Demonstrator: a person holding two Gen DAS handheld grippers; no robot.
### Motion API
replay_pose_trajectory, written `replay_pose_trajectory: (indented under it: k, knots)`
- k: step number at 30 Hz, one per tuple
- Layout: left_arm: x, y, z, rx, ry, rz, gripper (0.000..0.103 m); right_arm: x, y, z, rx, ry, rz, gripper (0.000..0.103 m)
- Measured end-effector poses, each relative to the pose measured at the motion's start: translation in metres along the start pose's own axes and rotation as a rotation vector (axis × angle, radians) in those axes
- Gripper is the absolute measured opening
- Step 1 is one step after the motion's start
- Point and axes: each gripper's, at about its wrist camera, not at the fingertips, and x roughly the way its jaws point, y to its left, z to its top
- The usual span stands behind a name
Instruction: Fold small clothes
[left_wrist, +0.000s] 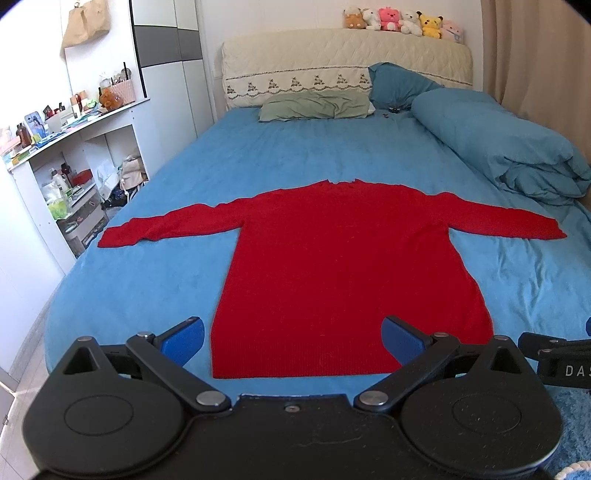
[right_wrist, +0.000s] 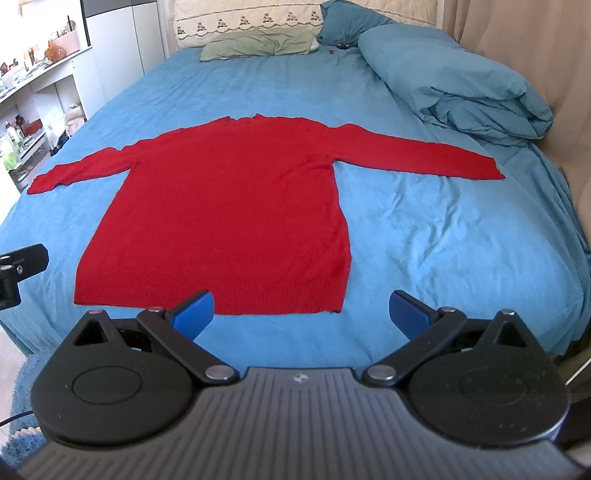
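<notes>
So the bed (left_wrist: 147, 280) with its blue sheet takes up pretty much everything, and the red sweater (left_wrist: 332, 266) is laid out flat in the middle of it, hem toward the foot, collar toward the headboard, both sleeves stretched straight out to the sides. Looks to me like folding hasn't started, so the first move is probably bringing a sleeve across the body. I'd pinch near the cuff and the shoulder seam so the knit doesn't sag or drag the torso out of square, and lay it over without bunching. The rolled-up blue duvet (right_wrist: 461, 81) sits along the right side, quite near the right cuff, so that sleeve has less room; the left cuff lies close to the bed edge, by the cluttered white shelf (left_wrist: 74, 155). Pillows (left_wrist: 317, 105) are well clear up top. The left gripper (left_wrist: 291, 341) hovers just above the hem's left half, jaws spread wide, nothing in them. The right gripper (right_wrist: 301, 314) is just off the hem's right corner, also spread wide and holding nothing. Little plush toys (left_wrist: 402, 18) on the headboard, irrelevant.
</notes>
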Motion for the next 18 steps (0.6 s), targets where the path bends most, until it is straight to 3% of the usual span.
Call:
replay_pose_trajectory:
  k: [18]
  knots:
    - [-0.0031, -0.0001, -0.0001, -0.006, -0.013, 0.011, 0.103, -0.0028, 0.0025, 0.0033, 0.001, -0.005, -0.002, 0.103]
